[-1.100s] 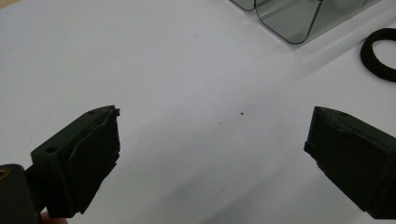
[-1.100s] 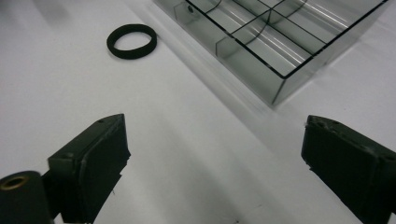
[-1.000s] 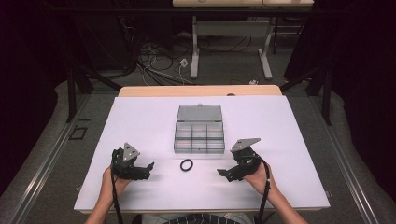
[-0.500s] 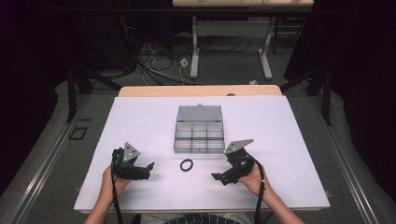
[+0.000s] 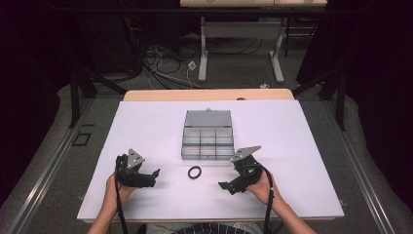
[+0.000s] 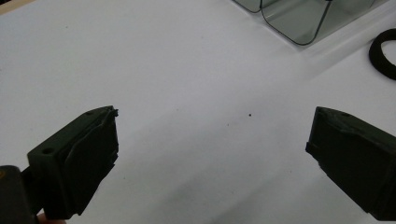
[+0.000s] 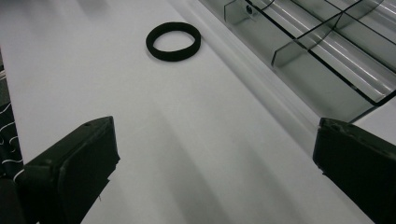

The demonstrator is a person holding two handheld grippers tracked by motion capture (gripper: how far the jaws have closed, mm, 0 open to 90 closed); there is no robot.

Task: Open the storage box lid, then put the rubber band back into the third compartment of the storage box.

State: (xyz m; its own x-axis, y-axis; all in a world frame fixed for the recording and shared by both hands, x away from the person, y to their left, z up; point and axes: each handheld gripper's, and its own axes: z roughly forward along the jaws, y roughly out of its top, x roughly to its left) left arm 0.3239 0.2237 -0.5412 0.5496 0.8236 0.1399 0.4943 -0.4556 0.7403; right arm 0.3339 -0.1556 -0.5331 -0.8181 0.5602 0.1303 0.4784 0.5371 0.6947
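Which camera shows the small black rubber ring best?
The right gripper view: the small black rubber ring lies whole and large on the white table. The left gripper view cuts it off at the edge; the high view shows it tiny.

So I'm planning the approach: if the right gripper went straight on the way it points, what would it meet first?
Probably the black ring on the white table; nothing lies between them.

Both grippers are matt black: the left gripper (image 5: 150,175) and the right gripper (image 5: 227,186) each carry a grey three-cornered plate on top (pale against the body), blocky jaws with screw holes, and a black cable trailing behind.
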